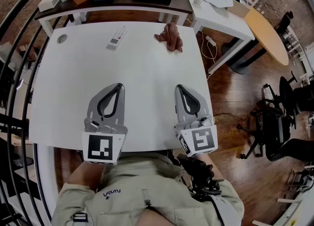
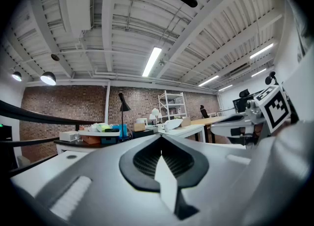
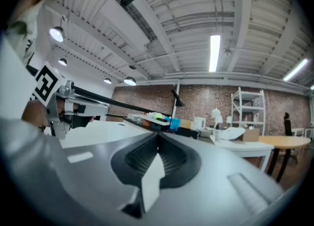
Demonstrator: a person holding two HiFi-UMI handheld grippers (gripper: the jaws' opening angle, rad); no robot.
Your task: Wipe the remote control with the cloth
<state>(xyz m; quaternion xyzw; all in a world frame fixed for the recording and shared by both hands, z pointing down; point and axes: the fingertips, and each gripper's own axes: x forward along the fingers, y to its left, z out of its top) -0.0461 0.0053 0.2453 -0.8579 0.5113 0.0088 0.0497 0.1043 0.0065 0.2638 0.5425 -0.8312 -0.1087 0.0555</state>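
Left gripper [image 1: 116, 89], right gripper [image 1: 180, 90]: jaws closed, empty, resting near counter [image 1: 147, 102] edge | remote control [image 1: 117, 37], cloth [image 1: 169, 36] lay apart at far side, untouched, apparently awaiting pickup.

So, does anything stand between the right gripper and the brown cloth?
Nothing visible does. Only bare white tabletop lies between the shut right gripper and the crumpled reddish-brown cloth at the far edge. The white rectangular remote control lies left of the cloth, apart from it.

White remote control [image 1: 117, 37] lies at eleven o'clock on the white table [image 1: 73, 97]; rust-brown cloth [image 1: 170, 37] at one o'clock. Left gripper [image 1: 118, 86] and right gripper [image 1: 178, 88] are grey, their marker cubes [image 1: 103, 147] black-and-white.
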